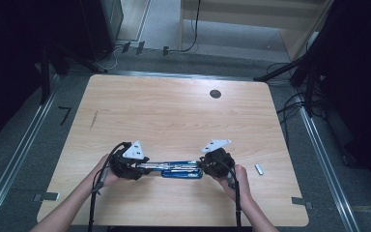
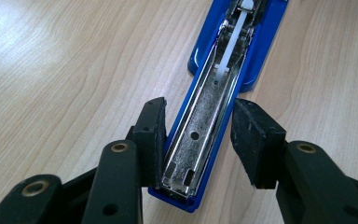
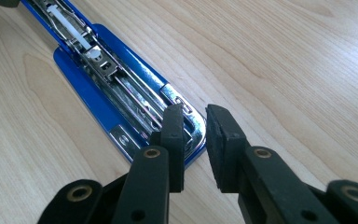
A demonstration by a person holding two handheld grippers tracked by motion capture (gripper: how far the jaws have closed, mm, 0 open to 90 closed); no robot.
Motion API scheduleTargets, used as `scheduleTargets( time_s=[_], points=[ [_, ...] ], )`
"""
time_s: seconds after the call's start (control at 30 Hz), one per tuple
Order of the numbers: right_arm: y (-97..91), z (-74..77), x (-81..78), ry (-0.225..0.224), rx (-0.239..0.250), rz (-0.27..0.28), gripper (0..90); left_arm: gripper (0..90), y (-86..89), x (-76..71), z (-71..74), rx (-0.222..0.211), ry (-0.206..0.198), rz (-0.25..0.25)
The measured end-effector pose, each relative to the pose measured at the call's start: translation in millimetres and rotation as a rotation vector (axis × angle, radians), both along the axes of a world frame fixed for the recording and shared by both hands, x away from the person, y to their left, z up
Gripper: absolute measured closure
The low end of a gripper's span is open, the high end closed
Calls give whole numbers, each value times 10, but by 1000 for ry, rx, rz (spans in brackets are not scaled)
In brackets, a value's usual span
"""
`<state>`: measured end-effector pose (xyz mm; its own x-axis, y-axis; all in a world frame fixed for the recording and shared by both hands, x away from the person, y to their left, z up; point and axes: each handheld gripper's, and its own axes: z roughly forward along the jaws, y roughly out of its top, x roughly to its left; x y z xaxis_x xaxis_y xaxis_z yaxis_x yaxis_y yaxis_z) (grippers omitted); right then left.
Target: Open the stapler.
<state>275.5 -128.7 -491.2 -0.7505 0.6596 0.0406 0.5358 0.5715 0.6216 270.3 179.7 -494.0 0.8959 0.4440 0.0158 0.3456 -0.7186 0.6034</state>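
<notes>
We judge the opened stapler (image 1: 176, 169), flat on the table (image 1: 174, 111), rigid, slick metal, best gripped by its sides: left tool (image 2: 198, 140) spread astride it, right tool (image 3: 195, 140) narrowly parted.

- The table (image 1: 174, 111) is pale wood with a fine grain and a smooth, slightly shiny finish.
- The stapler (image 2: 205, 116) has a glossy blue shell, plastic by its look, and a bright, polished metal channel inside, dulled and scuffed near one end.
- A white plastic strip (image 2: 235, 37) lies in that channel, smooth and matt.
- The left gripper (image 2: 198, 140) and right gripper (image 3: 195, 140) have matt black jaws with rough, rubbery pads and brass-coloured rivets.
</notes>
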Motion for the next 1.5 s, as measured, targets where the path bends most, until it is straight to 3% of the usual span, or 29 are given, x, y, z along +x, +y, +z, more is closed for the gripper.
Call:
scheduleTargets(
  time_s=[0.27,0.63,0.93,1.37,1.5],
  points=[
    [-25,-3,12,-5,24,-9,752,538,17,7,-27,-6,-1,-3],
    [-24,6,24,3,23,-12,710,496,59,28,-51,7,9,-8],
    [-19,22,20,5,29,-3,669,528,75,23,-53,10,10,-20],
    [-196,135,39,20,47,-53,352,541,65,11,-53,7,5,-21],
    [-285,173,54,30,25,-92,251,540,61,16,-55,7,4,-25]
  ],
)
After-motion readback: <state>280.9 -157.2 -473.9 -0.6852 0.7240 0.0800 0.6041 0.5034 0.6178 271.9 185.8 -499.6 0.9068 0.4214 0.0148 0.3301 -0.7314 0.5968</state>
